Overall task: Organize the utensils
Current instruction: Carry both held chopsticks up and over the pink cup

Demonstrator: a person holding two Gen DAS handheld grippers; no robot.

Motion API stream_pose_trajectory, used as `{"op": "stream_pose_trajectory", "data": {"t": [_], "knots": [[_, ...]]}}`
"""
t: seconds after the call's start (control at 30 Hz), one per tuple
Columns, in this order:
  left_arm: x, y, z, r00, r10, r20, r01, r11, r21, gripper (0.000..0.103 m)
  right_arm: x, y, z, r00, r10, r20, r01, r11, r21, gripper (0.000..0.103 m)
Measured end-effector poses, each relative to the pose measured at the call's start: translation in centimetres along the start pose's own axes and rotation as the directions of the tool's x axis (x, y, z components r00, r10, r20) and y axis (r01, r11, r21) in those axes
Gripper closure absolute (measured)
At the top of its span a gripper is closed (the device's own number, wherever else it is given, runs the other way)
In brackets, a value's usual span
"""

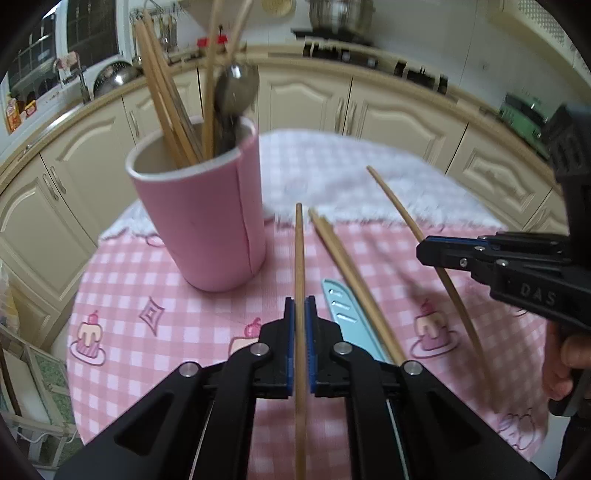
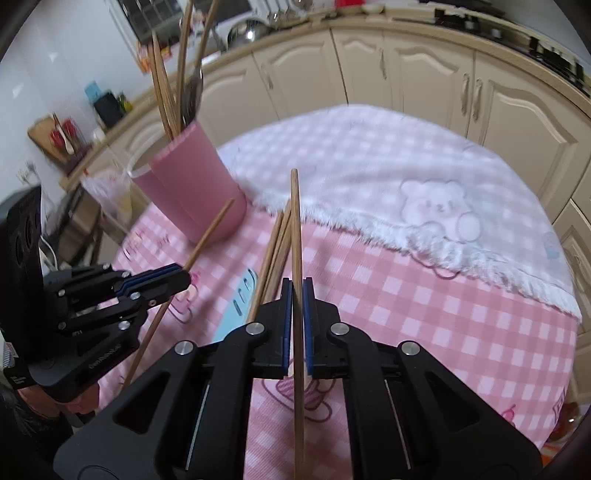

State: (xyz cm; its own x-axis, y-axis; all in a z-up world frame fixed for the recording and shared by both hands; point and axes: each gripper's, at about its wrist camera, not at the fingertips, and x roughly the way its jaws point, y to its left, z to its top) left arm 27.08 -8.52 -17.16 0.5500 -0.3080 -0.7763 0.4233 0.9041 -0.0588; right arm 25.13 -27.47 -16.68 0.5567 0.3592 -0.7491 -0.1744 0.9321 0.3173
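With each gripper's jaws clenched on 1 wooden chopstick, left gripper [image 1: 300, 314] and right gripper [image 2: 296, 295] hover above the counter, next lifting both into the pink cylindrical holder [image 1: 207, 218].

Blurred spoon [image 1: 236, 92] in holder [image 1: 207, 221], chopstick tops cropped

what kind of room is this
Most likely a home kitchen: cream cabinets under a curved counter, a steel pot on the stove, and a sink faucet at left. The work happens on a table with a pink checked cloth.
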Motion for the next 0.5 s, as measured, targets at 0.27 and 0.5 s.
{"op": "stream_pose_trajectory", "data": {"t": [0.27,0.5], "knots": [[-5.3,1.1,1.1,0.981,0.004,0.193,0.007,0.999,-0.054,0.098,-4.1,0.2,1.2,0.985,0.049,0.168,-0.055,0.998,0.036,0.097],[-8.6,1.9,2.4,0.952,0.002,0.307,0.029,0.995,-0.098,0.098,-6.3,1.2,2.8,0.963,0.089,0.255,-0.098,0.995,0.02,0.097]]}}
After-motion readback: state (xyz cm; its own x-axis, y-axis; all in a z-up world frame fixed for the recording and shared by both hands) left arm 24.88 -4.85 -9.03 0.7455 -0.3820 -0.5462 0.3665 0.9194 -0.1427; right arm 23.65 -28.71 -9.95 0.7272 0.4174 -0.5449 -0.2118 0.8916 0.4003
